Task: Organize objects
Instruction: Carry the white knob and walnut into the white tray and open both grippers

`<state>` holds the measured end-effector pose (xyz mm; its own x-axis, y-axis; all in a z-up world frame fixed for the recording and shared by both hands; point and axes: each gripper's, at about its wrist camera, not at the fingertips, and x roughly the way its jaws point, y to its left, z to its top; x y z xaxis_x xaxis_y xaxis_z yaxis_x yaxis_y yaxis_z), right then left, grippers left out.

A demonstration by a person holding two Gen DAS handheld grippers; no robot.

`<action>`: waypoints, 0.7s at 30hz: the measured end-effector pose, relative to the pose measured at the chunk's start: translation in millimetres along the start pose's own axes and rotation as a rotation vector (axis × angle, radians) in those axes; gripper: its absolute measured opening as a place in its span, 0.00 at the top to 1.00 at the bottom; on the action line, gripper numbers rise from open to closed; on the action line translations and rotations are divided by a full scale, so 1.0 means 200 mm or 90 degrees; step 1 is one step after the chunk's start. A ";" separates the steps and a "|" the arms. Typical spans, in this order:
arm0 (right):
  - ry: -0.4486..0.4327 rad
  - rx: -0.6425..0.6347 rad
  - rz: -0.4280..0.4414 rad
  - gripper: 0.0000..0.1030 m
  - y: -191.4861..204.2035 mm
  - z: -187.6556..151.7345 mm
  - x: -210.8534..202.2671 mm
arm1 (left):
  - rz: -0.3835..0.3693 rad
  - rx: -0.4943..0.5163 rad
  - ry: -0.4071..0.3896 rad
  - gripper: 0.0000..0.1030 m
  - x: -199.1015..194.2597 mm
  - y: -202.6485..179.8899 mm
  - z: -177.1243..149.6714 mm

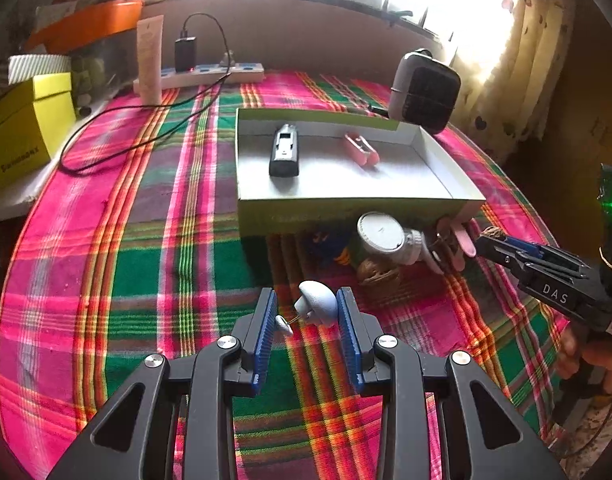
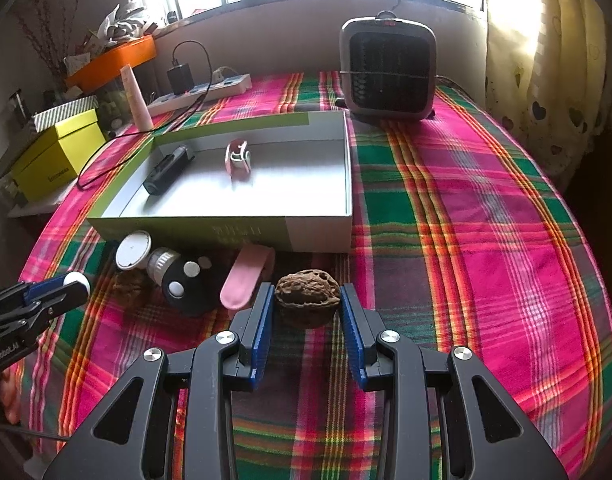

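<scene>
My left gripper (image 1: 306, 312) is shut on a small pale-blue mushroom-shaped trinket (image 1: 318, 302), held above the plaid cloth; it also shows in the right wrist view (image 2: 76, 280). My right gripper (image 2: 307, 304) is shut on a brown walnut (image 2: 308, 294); in the left wrist view the gripper (image 1: 492, 238) comes in from the right. The open shallow box (image 2: 322, 228) holds a black device (image 2: 168, 168) and a pink clip (image 2: 238, 158). In front of the box lie a white-lidded jar (image 2: 133, 250), a black key fob (image 2: 188, 284), a pink case (image 2: 246, 276) and another walnut (image 2: 130, 284).
A grey heater (image 2: 388, 70) stands behind the box. A power strip (image 2: 202, 90) with charger and cable (image 1: 146, 136), a cream tube (image 2: 136, 98), a yellow box (image 2: 54, 152) and an orange tray (image 2: 114, 60) sit at the far left. Curtains (image 2: 554, 60) hang on the right.
</scene>
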<state>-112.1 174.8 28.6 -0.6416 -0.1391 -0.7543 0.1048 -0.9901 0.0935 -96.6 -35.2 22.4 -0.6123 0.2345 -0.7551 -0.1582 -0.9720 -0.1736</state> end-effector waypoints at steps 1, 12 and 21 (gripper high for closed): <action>-0.002 -0.001 0.000 0.67 0.00 0.00 0.00 | 0.000 0.002 -0.002 0.72 0.00 0.00 0.01; -0.012 -0.012 0.008 0.67 0.02 0.06 -0.02 | -0.010 0.015 -0.019 0.72 0.00 -0.05 0.11; -0.020 -0.023 0.014 0.67 0.04 0.13 0.00 | -0.013 0.031 -0.030 0.72 0.03 -0.09 0.19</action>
<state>-130.9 166.6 45.4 -0.6621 -0.1625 -0.7316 0.1466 -0.9854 0.0862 -127.9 -16.0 44.6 -0.6440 0.2563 -0.7208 -0.2085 -0.9653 -0.1570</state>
